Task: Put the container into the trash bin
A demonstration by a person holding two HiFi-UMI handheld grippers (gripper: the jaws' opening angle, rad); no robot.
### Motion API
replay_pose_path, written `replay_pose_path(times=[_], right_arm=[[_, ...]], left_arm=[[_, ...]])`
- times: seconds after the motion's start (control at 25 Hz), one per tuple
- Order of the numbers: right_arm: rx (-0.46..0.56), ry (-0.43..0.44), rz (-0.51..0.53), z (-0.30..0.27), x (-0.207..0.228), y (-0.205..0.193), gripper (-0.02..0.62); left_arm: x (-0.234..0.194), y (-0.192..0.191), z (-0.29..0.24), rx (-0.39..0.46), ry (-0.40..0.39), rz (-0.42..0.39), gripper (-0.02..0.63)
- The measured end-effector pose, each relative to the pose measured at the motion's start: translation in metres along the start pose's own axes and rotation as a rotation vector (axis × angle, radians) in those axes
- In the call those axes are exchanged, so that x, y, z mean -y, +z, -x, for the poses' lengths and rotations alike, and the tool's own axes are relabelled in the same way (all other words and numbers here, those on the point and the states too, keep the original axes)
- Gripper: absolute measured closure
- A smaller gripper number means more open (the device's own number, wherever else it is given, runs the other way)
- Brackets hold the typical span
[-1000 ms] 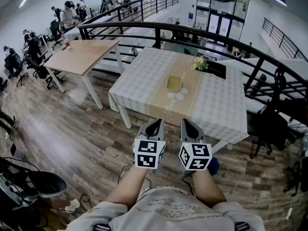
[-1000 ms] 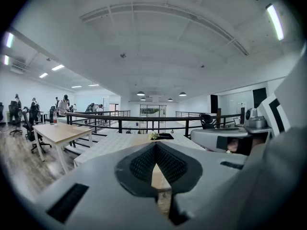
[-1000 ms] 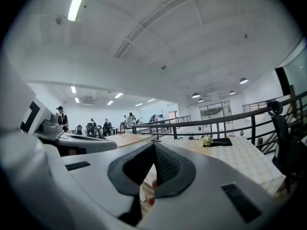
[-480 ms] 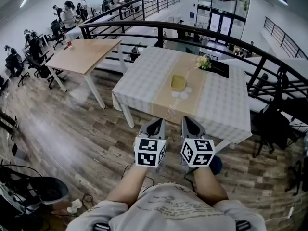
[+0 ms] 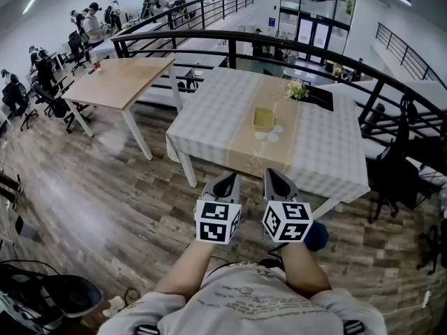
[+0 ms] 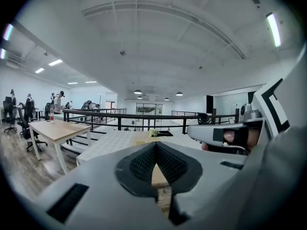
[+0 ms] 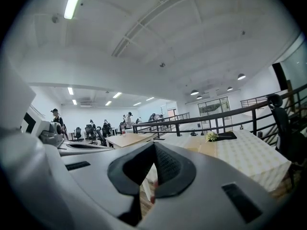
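The container [image 5: 263, 118], a shallow yellowish box, lies on the beige runner in the middle of the checked table [image 5: 209, 110]. My left gripper [image 5: 224, 181] and right gripper [image 5: 275, 179] are held side by side above the wooden floor, short of the table's near edge. Both point toward the table. In the left gripper view the left gripper [image 6: 154, 145] has its pads meeting at the tip with nothing between them. The right gripper [image 7: 153, 146] is likewise shut and empty in its own view. No trash bin is clearly identifiable.
Flowers [image 5: 297, 89] and a black tray [image 5: 316, 100] sit at the table's far end. A wooden table [image 5: 119, 82] stands at the left and a black railing [image 5: 230, 44] runs behind. A blue round object [image 5: 316, 236] lies by my right arm. Black chairs [image 5: 394, 180] are at the right.
The whole view has advanced toward the checked table, with both grippers carried forward side by side. The chair at the lower left slid down the picture. Both grippers stayed shut.
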State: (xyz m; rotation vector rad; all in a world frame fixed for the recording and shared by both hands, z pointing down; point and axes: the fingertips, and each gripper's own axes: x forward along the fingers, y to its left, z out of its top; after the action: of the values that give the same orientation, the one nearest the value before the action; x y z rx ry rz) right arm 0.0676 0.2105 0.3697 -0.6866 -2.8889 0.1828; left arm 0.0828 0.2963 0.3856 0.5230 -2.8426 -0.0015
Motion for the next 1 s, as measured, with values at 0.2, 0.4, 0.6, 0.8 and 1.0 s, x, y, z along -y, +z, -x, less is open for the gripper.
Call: replay_pose_path(times=[0.2, 0.4, 0.6, 0.8, 1.0], right_arm=[[0.005, -0.016, -0.006, -0.001, -0.01, -0.007, 0.594], [0.012, -0.017, -0.022, -0.013, -0.015, -0.008, 0.592], [0.0, -0.001, -0.016, -0.036, -0.012, -0.01, 0.592], [0.007, 0.018, -0.023, -0.071, -0.001, -0.006, 0.593], [-0.003, 0.024, -0.043, -0.109, 0.024, -0.009, 0.592]], left_arm=[[-0.013, -0.012, 0.006, -0.016, -0.018, 0.015, 0.601], [-0.027, -0.018, 0.006, -0.029, -0.009, 0.022, 0.601], [-0.037, -0.022, -0.009, -0.046, -0.006, 0.013, 0.601], [-0.055, -0.019, -0.037, -0.046, 0.011, 0.007, 0.601], [-0.066, -0.017, -0.079, -0.057, 0.016, -0.001, 0.601]])
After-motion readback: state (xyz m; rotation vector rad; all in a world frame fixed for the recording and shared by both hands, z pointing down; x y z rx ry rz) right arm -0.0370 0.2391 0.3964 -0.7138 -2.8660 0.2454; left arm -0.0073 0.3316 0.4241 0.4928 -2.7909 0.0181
